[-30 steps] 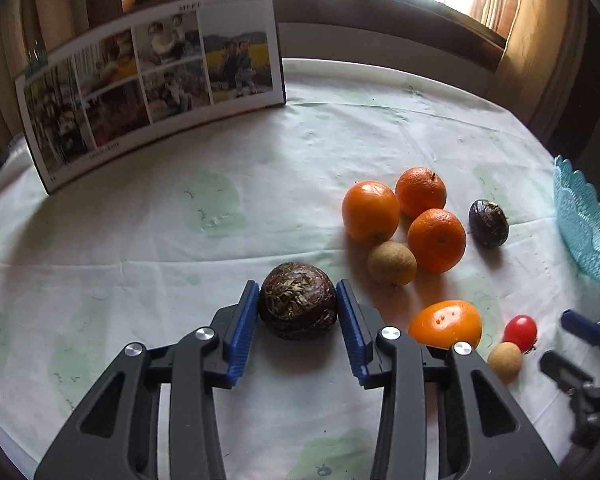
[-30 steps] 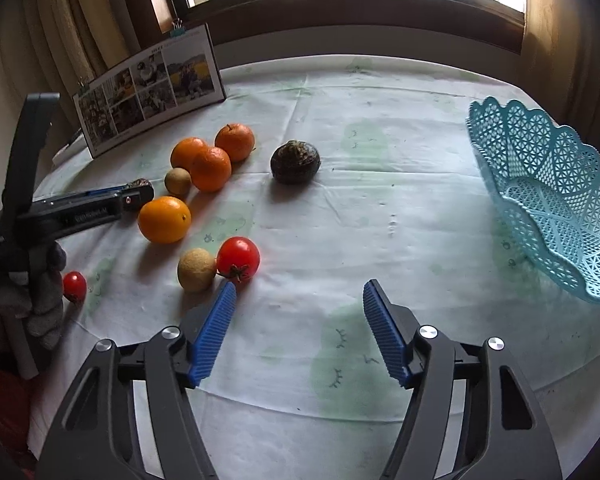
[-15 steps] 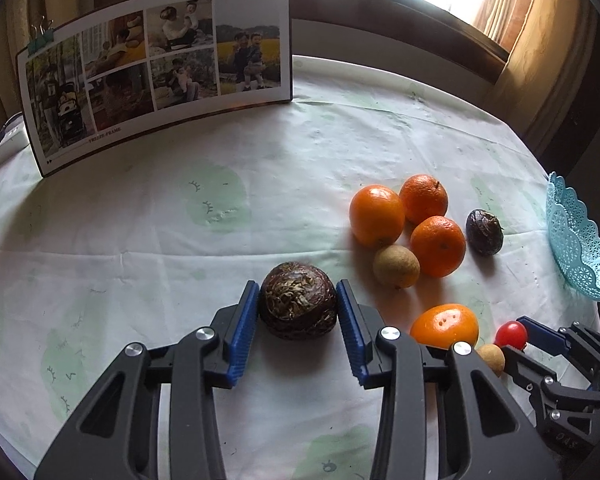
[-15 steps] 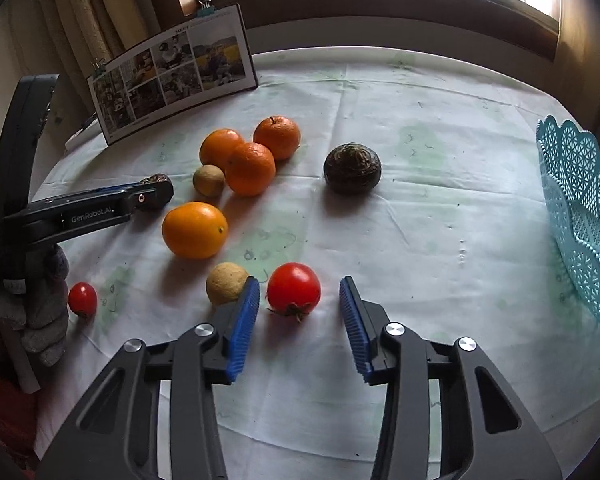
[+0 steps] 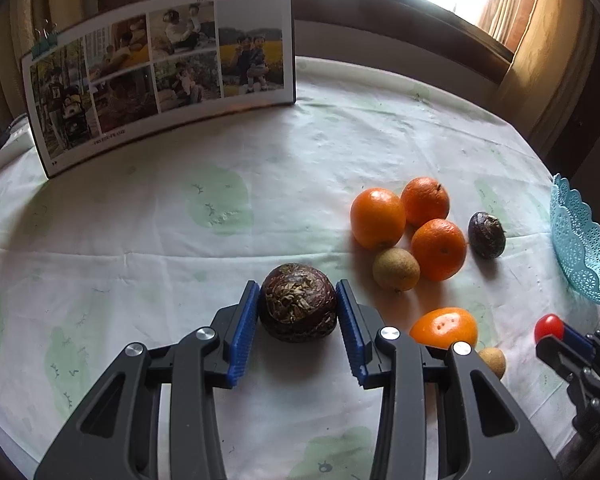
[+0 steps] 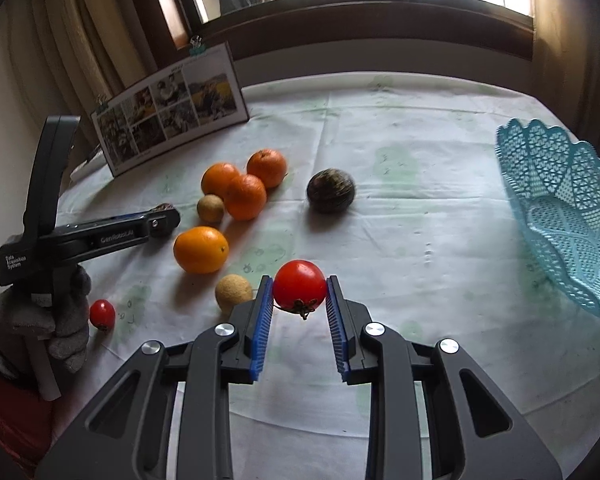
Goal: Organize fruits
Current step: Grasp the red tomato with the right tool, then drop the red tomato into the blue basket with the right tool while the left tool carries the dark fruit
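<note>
- Gripping is the step in hand on both sides: each claw is closed on a fruit, and neither fruit has reached the blue basket (image 6: 564, 216) yet.
- Right claw (image 6: 300, 300) is clamped on the red tomato (image 6: 299, 285), blue pads against both its sides; the tomato looks raised off the bench (image 6: 420, 208), stem end down.
- Left claw (image 5: 298, 306) is clamped on the dark wrinkled fruit (image 5: 298, 302), pads touching left and right; whether it rests on the cloth or is lifted I cannot tell.
- Loose on the bench: three oranges (image 5: 438, 249) bunched together, a brown round fruit (image 5: 396, 269) touching them, a second dark fruit (image 6: 331, 190) just beside them, a larger orange fruit (image 6: 201, 249), a tan ball-shaped fruit (image 6: 233, 289) and a small red tomato (image 6: 102, 313).
- Basket stands tilted at the right edge, well apart from the pile.
- Next move, as I judge it: carry the tomato right, over the rim, lower, then part the pads; firm hold needed, the skin being smooth.
</note>
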The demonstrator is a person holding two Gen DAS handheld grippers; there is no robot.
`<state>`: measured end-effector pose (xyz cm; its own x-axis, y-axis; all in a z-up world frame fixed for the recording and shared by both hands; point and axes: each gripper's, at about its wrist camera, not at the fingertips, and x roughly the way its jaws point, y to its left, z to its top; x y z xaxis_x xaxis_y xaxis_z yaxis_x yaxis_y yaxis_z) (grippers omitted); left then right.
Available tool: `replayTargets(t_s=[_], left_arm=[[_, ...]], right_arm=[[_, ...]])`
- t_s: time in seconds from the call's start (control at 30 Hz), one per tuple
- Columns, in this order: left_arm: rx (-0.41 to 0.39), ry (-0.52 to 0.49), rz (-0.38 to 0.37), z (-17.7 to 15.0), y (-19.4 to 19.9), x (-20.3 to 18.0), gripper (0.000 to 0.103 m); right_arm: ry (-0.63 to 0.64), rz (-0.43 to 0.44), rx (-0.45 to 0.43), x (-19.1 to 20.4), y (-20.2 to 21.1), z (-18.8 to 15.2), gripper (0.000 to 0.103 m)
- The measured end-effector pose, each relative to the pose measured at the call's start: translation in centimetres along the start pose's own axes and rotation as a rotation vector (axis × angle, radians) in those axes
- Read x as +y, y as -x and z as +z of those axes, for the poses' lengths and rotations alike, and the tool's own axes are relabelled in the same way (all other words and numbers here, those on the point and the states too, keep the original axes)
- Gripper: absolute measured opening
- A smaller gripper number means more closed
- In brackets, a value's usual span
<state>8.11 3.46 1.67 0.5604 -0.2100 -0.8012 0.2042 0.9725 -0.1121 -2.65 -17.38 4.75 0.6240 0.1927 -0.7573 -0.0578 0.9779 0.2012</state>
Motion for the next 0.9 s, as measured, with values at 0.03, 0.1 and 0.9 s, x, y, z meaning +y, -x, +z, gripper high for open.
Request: replayTargets(t_s=[0.03, 0.1, 0.9], left_arm=[[-0.014, -0.007, 0.009, 0.0, 0.4, -0.1, 0.04], [-0.044, -0.019, 0.025, 0.1, 1.2, -0.4, 0.04], [-0.148, -0.181, -0.064, 1.7, 4.9, -12.5, 0.04]], right_arm=[[-0.004, -0.006, -0.01, -0.2, 0.3, 0.0, 0.028], [-0.018, -0.012, -0.037, -0.8, 1.3, 0.2, 0.028], [-0.285, -0.342, -0.222, -15.3, 6.4, 0.7, 0.054]])
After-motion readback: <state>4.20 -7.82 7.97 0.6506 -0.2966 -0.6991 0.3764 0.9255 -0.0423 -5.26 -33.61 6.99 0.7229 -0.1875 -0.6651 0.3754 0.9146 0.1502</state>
